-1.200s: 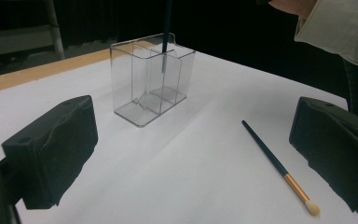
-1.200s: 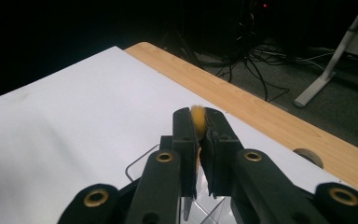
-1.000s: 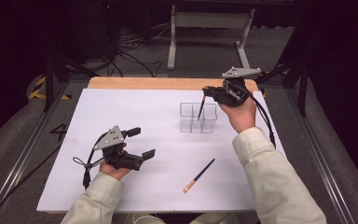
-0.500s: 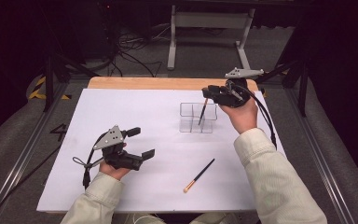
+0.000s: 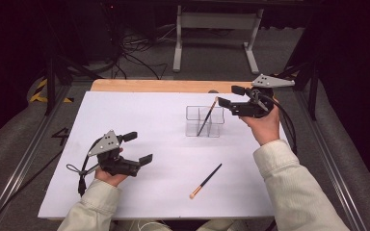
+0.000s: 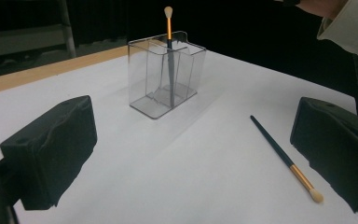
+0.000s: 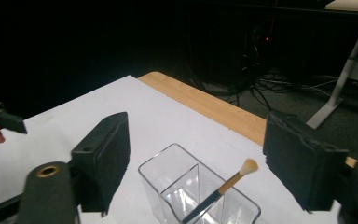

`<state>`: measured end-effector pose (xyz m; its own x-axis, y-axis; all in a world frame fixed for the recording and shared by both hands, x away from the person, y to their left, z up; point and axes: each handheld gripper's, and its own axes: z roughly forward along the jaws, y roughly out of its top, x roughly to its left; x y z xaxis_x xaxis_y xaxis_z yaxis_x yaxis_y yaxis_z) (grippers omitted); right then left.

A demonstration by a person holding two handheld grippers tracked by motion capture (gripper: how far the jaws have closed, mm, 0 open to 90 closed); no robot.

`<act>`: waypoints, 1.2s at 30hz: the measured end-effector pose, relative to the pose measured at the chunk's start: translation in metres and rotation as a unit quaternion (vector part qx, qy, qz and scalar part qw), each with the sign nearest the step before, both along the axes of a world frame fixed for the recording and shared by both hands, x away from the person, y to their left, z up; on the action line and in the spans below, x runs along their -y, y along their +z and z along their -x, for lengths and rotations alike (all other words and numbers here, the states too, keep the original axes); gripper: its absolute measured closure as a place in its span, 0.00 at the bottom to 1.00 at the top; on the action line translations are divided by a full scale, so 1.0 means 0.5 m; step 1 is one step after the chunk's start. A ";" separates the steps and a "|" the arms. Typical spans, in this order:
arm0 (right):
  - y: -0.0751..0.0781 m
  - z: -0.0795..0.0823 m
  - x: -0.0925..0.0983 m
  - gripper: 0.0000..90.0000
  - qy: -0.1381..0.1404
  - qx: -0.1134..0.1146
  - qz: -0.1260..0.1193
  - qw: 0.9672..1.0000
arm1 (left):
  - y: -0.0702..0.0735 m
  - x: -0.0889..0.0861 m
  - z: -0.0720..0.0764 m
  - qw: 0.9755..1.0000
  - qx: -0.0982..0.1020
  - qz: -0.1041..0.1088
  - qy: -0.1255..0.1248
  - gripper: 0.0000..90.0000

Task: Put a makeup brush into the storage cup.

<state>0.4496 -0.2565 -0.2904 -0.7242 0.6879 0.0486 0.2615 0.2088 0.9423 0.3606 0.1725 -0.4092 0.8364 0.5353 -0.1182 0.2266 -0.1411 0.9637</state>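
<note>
Two slim makeup brushes with dark handles, gold ferrules and pale bristle tips show from the high view. One brush [image 5: 206, 118] stands tilted, bristles up, in a clear plastic organiser box with inner dividers [image 5: 205, 121], which sits on the white sheet covering the wooden table [image 5: 139, 110]. The other brush [image 5: 205, 181] lies flat on the sheet, well apart from the box, toward the near edge. The right gripper [image 5: 227, 96] hovers just beside the top of the standing brush; its jaws have just been opening and stand wide, with nothing between them. The left gripper [image 5: 138, 147] rests low on the sheet at the left, jaws spread wide and empty.

From the left gripper view, the two black jaws stand far apart at the frame's sides. Between them, farther off, the clear box [image 6: 166, 74] holds the upright brush [image 6: 169, 56], its pale tip above the rim. The loose brush [image 6: 284, 158] lies on the sheet near the right-hand jaw, bristles toward the camera. A cream sleeve [image 6: 349, 25] shows at the upper right.

From the right gripper view, the jaws are wide and grip nothing. Below and between them, the box [image 7: 198, 193] shows its dividers, and the brush [image 7: 221, 189] leans in it with its bristle tip clear of both pads.
</note>
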 end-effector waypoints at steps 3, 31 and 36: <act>-0.003 0.019 0.010 0.19 0.004 0.014 0.000 1.000 | 0.001 -0.008 0.003 1.000 0.002 0.000 0.003 0.01; -0.105 0.178 0.114 0.10 0.017 0.075 -0.052 0.996 | 0.001 -0.068 0.033 1.000 0.001 -0.001 0.030 0.01; -0.132 0.190 0.124 0.08 0.012 0.070 -0.051 0.996 | -0.001 -0.073 0.037 0.999 0.000 -0.001 0.033 0.01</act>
